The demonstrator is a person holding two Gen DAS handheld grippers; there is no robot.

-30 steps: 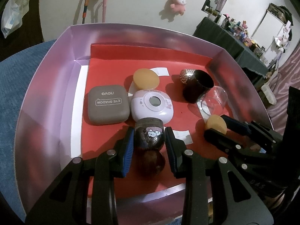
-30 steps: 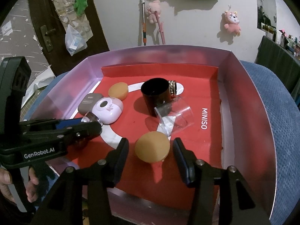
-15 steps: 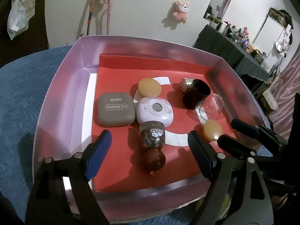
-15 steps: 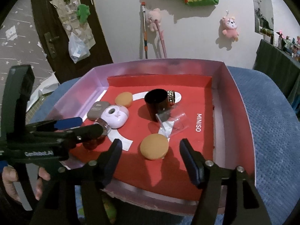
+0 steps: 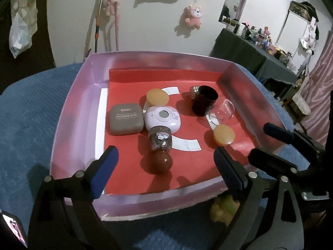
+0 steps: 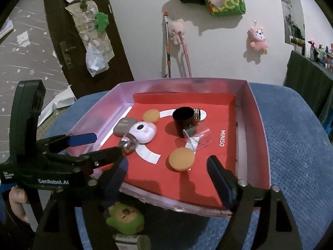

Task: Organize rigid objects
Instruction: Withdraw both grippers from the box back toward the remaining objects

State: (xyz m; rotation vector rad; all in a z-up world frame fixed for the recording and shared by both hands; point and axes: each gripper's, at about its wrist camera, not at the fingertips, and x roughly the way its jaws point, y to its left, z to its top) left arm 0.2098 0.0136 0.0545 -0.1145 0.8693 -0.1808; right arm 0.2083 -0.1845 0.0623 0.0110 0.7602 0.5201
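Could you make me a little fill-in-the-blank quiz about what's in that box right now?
1. The black cup stands upright; the clear cup beside it lies on its ____.
2. The box's floor is coloured ____.
3. Both the left gripper and the right gripper have their jaws ____.

Missing words: side; red; open

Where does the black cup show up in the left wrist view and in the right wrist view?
Left wrist: black cup sits upper right of centre in the box, touching the tipped clear cup.
Right wrist: black cup sits near mid-frame, just behind the clear cup.
Shared landmark: the pink plush on the wall.
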